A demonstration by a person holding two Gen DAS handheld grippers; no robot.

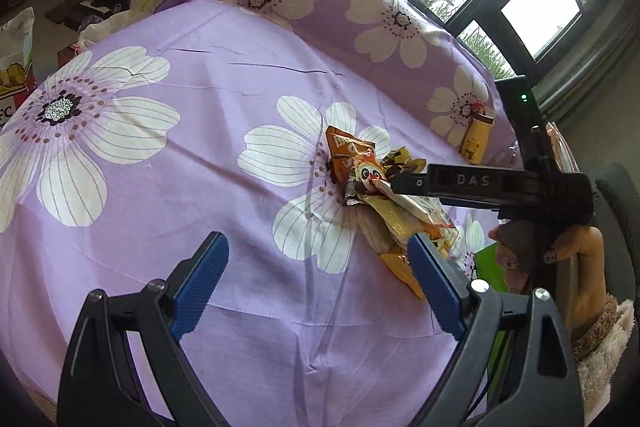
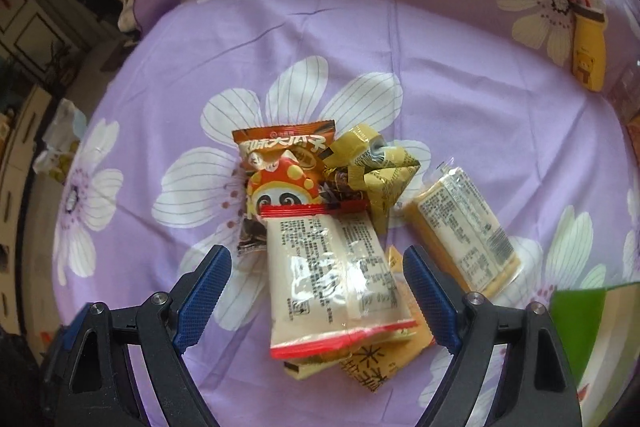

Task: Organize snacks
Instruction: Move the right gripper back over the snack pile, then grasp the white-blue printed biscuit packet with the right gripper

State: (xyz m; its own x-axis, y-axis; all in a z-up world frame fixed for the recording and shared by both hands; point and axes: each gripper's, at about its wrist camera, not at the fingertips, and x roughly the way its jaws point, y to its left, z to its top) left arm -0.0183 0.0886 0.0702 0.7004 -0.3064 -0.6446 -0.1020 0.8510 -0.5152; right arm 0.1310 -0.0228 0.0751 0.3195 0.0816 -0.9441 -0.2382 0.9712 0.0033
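Snacks [image 2: 320, 211] lie in a loose pile on a purple sheet [image 1: 200, 167] printed with big white flowers. On top is a pale pack [image 2: 336, 275] with red sealed ends, lying lengthwise toward the right wrist camera. Behind it sit a red-and-yellow cartoon pack [image 2: 280, 191], an orange pack [image 2: 284, 143] and a crumpled yellow wrapper [image 2: 372, 163]. A clear-wrapped biscuit pack [image 2: 464, 231] lies just to the right of the pile, apart from the pale pack. Yellow packs [image 2: 372, 363] poke out from under the near end of the pile.

The right gripper [image 2: 316, 295] points steeply down over the pile, its blue fingers [image 2: 204, 291] spread wide on either side of the pale pack; whether they touch it cannot be told. Nothing is pinched.

The left gripper [image 1: 316, 283] hangs over bare sheet left of the pile, its fingers [image 1: 200, 283] also spread wide and holding nothing; its right finger overlaps the near yellow edge of the pile in the view. From here a hand [image 1: 568, 259] in a fuzzy sleeve [image 1: 604, 347] is seen gripping the right tool.

A small yellow case [image 2: 588, 55] lies by the raised, cloth-covered edge, well apart from the snacks. A green box [image 2: 580, 311] shows at the right.
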